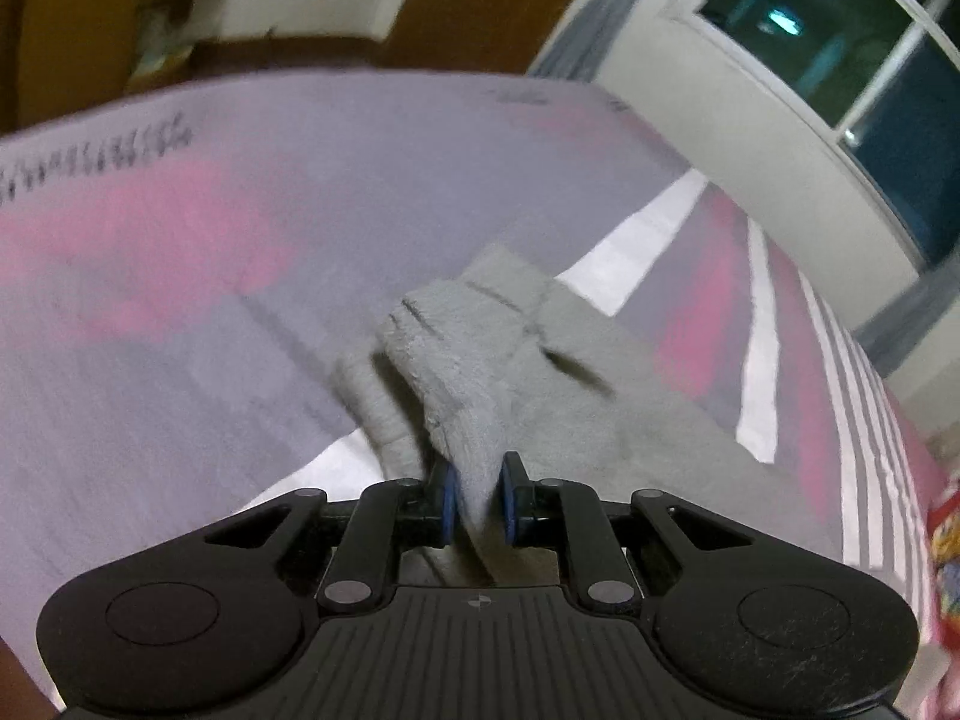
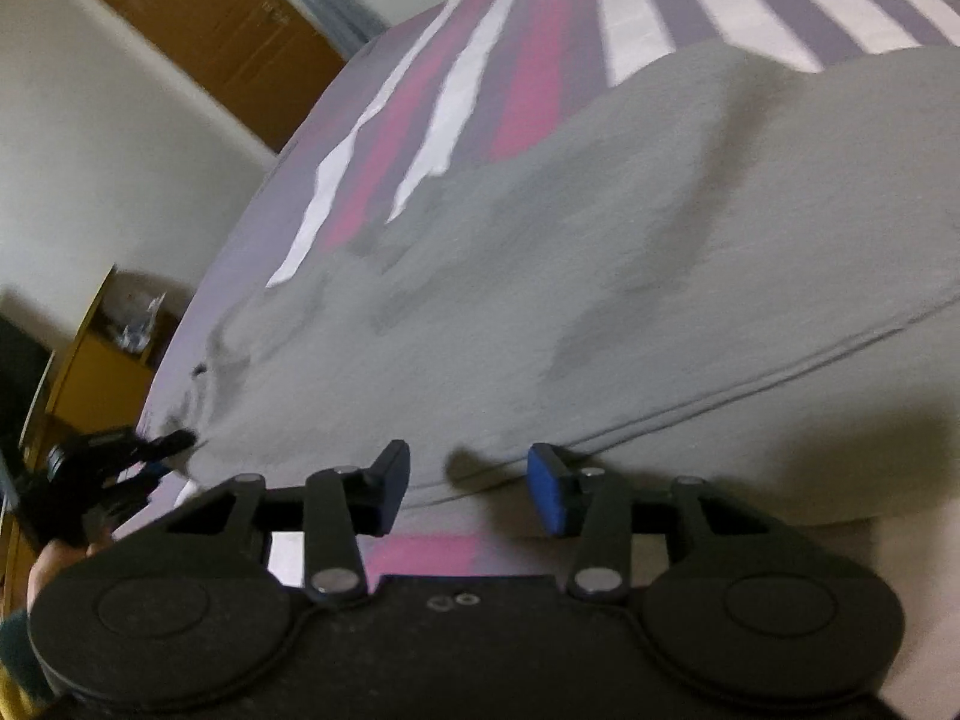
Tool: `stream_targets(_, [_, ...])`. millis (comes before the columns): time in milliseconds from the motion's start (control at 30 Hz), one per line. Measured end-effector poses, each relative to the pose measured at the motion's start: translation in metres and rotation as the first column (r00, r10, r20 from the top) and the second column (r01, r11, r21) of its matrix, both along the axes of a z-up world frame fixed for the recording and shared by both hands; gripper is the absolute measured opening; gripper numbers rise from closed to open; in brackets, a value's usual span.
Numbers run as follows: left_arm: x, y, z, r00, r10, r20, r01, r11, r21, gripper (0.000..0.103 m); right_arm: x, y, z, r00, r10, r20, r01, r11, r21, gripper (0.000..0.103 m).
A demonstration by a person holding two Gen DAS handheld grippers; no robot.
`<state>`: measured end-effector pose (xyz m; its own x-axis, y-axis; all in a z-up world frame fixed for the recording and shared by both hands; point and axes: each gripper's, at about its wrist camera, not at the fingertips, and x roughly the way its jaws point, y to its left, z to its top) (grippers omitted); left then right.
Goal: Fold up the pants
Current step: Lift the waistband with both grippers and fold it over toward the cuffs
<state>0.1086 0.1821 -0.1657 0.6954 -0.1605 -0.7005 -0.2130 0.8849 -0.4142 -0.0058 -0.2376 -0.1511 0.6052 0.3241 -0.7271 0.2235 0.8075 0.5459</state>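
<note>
Grey pants (image 1: 480, 372) lie on a bed with a purple, pink and white striped sheet (image 1: 180, 276). My left gripper (image 1: 477, 495) is shut on a bunched fold of the pants and lifts it off the sheet. In the right wrist view the pants (image 2: 600, 276) spread wide across the sheet (image 2: 528, 60), with a seamed edge running close in front of the fingers. My right gripper (image 2: 468, 480) is open and empty just above that edge. The left gripper (image 2: 108, 462) shows at the far left edge of the pants.
A window (image 1: 870, 48) and white wall stand beyond the bed on the right. A brown door (image 2: 222, 42) and a wooden shelf (image 2: 102, 354) stand past the bed's far edge. A colourful item (image 1: 945, 534) lies at the bed's right edge.
</note>
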Motion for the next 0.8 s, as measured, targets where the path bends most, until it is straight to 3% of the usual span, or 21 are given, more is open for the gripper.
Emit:
stream_targets(200, [0.014,0.01,-0.015,0.997,0.0,-0.08,-0.005,0.998,-0.067,0.018,-0.001,-0.018,-0.022,0.996,-0.082,-0.035,0.085,0.99,0.108,0.043])
stream_targets(233, [0.015,0.011,-0.017,0.996,0.01,-0.083,-0.016,0.997,-0.079,0.018,0.001,-0.019,-0.024,0.995,-0.094,-0.032,0.097,0.988,0.123,0.039])
stream_targets(333, [0.017,0.006,-0.016,0.997,0.018,-0.068,-0.022,0.998,-0.056,0.018,0.009,-0.016,-0.033,0.992,-0.118,-0.044,0.124,0.975,0.185,0.014])
stream_targets(367, [0.017,0.005,-0.016,0.997,0.024,-0.067,-0.027,0.999,-0.043,0.018,0.01,-0.013,-0.033,0.991,-0.125,-0.042,0.131,0.974,0.186,0.011])
stream_targets(600, [0.012,0.014,-0.007,0.999,0.039,-0.006,-0.04,0.998,-0.038,0.016,0.006,0.014,0.006,0.995,-0.032,0.096,0.023,0.995,0.093,0.007])
stream_targets(700, [0.014,0.016,-0.017,0.999,0.047,-0.012,-0.047,0.999,-0.026,0.016,0.008,0.033,-0.004,0.996,0.05,0.072,-0.055,0.996,0.067,0.003])
stream_targets(767, [0.017,0.01,-0.023,0.998,0.045,-0.034,-0.045,0.999,-0.001,0.016,0.011,0.043,-0.016,0.997,0.068,0.024,-0.068,0.998,-0.011,0.006])
stream_targets(800, [0.016,0.005,-0.023,0.999,0.037,-0.035,-0.036,0.999,0.03,0.016,0.012,0.041,-0.022,0.998,0.065,0.008,-0.065,0.998,0.015,0.006])
